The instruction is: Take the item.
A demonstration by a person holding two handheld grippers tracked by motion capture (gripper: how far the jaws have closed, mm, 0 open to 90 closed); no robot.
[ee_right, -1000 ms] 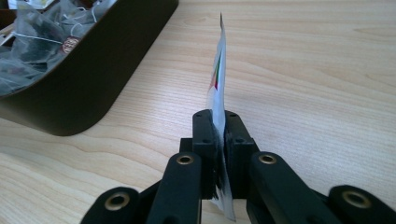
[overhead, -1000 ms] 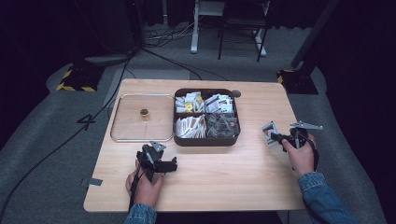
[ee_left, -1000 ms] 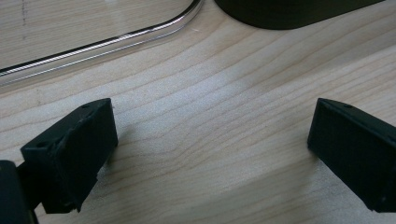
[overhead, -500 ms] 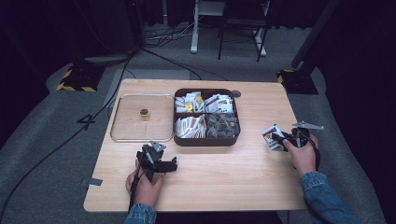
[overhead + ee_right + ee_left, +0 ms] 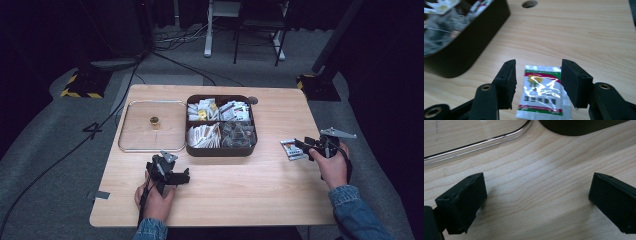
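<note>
The packet (image 5: 541,95) lying flat on the table (image 5: 240,200) carries a red and green band with a yellow flower motif and white script, but the writing is too blurred to read. It sits at the right side of the table, just right of the dark tray (image 5: 220,150), between the fingers (image 5: 506,80) of the right gripper (image 5: 300,146), which stand apart on either side of it without pressing it.

One dark tray stands at the table's middle, divided into four compartments, each filled with small sachets; their labels cannot be read. To its left lies one clear rectangular lid (image 5: 131,145) with a metal-looking rim and a small gold knob (image 5: 154,121) at its centre. A round hole (image 5: 252,100) is cut in the tabletop just beyond the tray's far right corner.

The left gripper (image 5: 167,167) rests at the near left of the table, held in the person's left hand (image 5: 154,197); its fingers (image 5: 461,202) are spread wide over bare wood, just near of the lid's edge. The right hand (image 5: 331,167) comes out of a denim sleeve (image 5: 357,215).

The table is pale wood with visible grain. It stands on grey carpet with black cables, a piece of tape and yellow-and-black striped stand bases, in a dark room with desk legs at the far end.
</note>
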